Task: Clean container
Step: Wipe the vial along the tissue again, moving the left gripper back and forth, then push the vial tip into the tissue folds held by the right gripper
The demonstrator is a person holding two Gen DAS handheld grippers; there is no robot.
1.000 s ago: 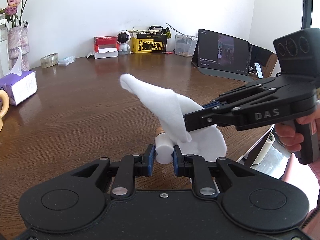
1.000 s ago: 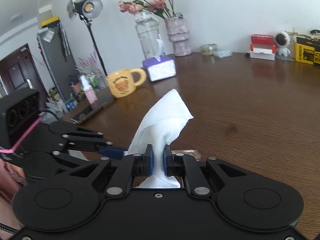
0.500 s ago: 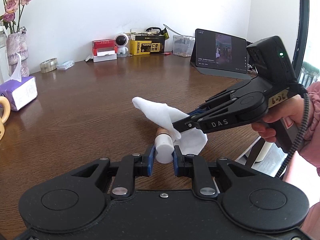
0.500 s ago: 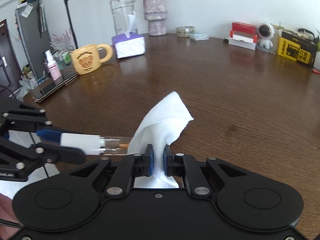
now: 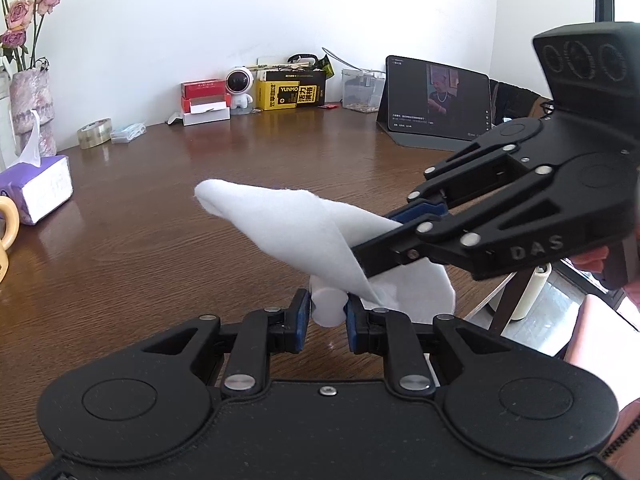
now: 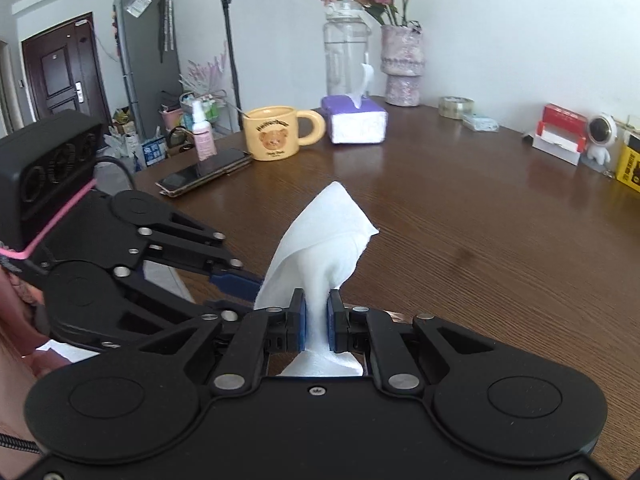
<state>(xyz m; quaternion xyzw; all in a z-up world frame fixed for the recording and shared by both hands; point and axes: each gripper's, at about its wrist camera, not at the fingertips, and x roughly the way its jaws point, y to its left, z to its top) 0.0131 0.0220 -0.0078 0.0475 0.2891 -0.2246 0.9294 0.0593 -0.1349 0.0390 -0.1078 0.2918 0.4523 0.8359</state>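
Observation:
A small tube-like container with a white cap (image 5: 327,311) sits between the fingers of my left gripper (image 5: 328,314), which is shut on it. Only the capped end shows; the tube's body is hidden under a white cloth (image 5: 288,224). My right gripper (image 5: 374,250) reaches in from the right above the tube, shut on that cloth. In the right wrist view the cloth (image 6: 332,232) stands up in a peak from the right gripper (image 6: 316,322). There the left gripper (image 6: 236,280) points in from the left, its tip going behind the cloth.
On the brown wooden table (image 5: 160,216) are a purple tissue box (image 6: 354,118), a yellow bear mug (image 6: 276,132), a phone (image 6: 204,174), a tape roll (image 5: 94,132), boxes and a small robot figure (image 5: 239,84) at the back, and a propped tablet (image 5: 438,102) on the right.
Half a second ago the right gripper had drawn back and lower, baring the tube. Now it has come forward and up again, and the cloth covers the tube. The left gripper still holds the container.

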